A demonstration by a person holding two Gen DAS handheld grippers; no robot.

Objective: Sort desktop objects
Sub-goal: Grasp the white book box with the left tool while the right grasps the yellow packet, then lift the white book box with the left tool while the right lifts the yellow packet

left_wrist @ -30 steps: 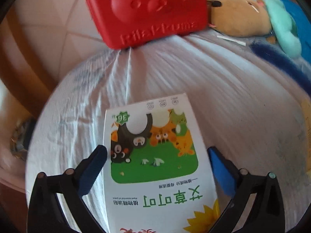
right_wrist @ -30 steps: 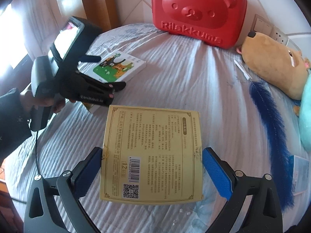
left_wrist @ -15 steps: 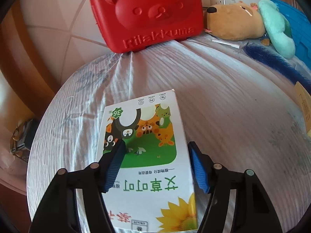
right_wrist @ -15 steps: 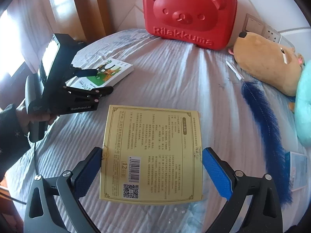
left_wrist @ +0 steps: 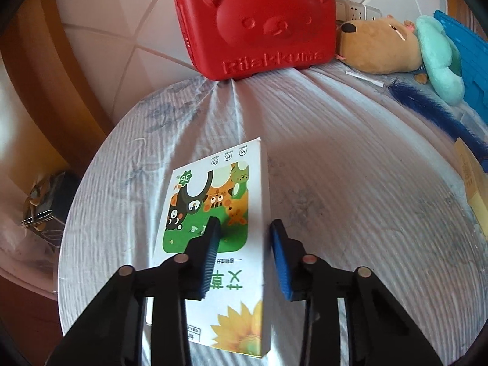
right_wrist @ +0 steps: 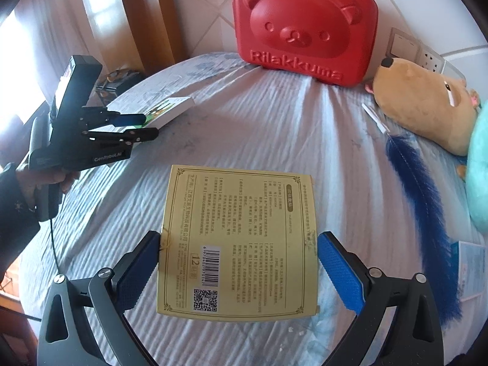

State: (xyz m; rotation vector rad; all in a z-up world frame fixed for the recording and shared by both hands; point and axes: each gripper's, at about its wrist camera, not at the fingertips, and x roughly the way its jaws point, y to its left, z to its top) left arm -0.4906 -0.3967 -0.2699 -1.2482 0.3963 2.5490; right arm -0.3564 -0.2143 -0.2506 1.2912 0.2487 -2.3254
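Observation:
A white box with cartoon animals point(left_wrist: 213, 201) is tilted up on one long edge above the striped cloth. My left gripper point(left_wrist: 244, 244) is shut on it, one pad on its printed face and one on its side; the box shows in the right wrist view point(right_wrist: 170, 108) too, with the left gripper point(right_wrist: 137, 128) on it. A flat yellow box point(right_wrist: 238, 238) with a barcode lies on the cloth between the pads of my right gripper point(right_wrist: 238, 270). The right gripper is open; its left pad is at the box's edge and its right pad stands just off it.
A red Rilakkuma case point(right_wrist: 305, 27) stands at the back by the wall. A brown plush bear point(right_wrist: 424, 106) and a teal plush point(right_wrist: 479, 183) lie at the right. A blue feather point(right_wrist: 424, 210) lies beside them. The round table's edge point(left_wrist: 76, 213) is at the left.
My left gripper closed on the animal box and tipped it up on its edge. My right gripper stays open around the yellow box.

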